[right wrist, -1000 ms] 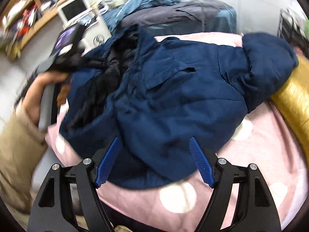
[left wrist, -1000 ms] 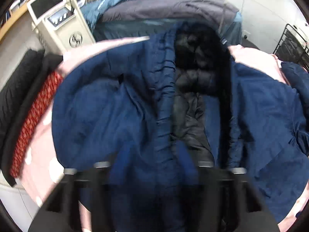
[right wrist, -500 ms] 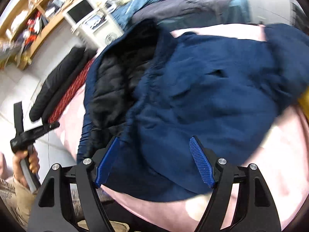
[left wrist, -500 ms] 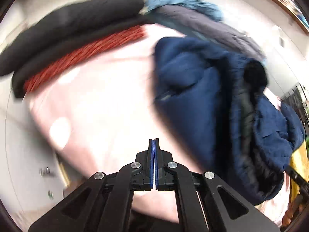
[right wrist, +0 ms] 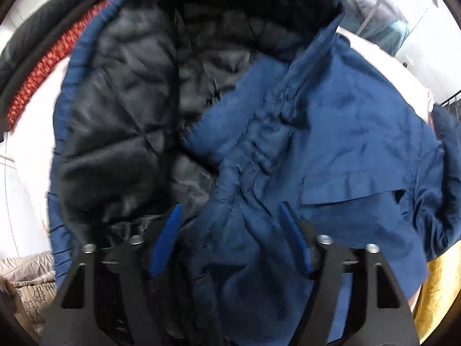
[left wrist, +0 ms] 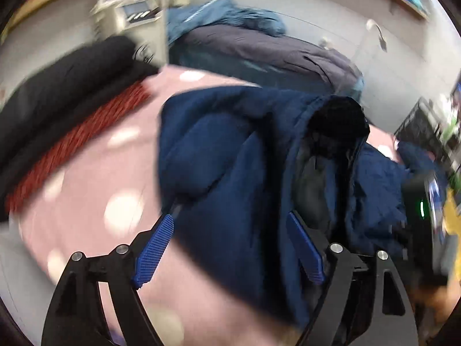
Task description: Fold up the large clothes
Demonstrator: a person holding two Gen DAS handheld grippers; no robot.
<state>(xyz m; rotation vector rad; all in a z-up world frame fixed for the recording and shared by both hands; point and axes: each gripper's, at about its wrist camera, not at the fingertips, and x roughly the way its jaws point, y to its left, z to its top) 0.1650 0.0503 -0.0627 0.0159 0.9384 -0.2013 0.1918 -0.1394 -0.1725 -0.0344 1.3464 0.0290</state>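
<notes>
Plainly, no readable writing showed anywhere. The navy jacket, with its quilted black lining exposed, lay rumpled on a pink dotted blanket. Both the left gripper and right gripper had fingers spread apart over its smooth fabric.

In the left wrist view, the coat lies on the blanket in the middle of the frame. A pile of folded clothes sits at the left edge, and more clothes lie behind the coat, near the top. The left gripper is at the bottom, with the coat's edge between its fingers.
</notes>
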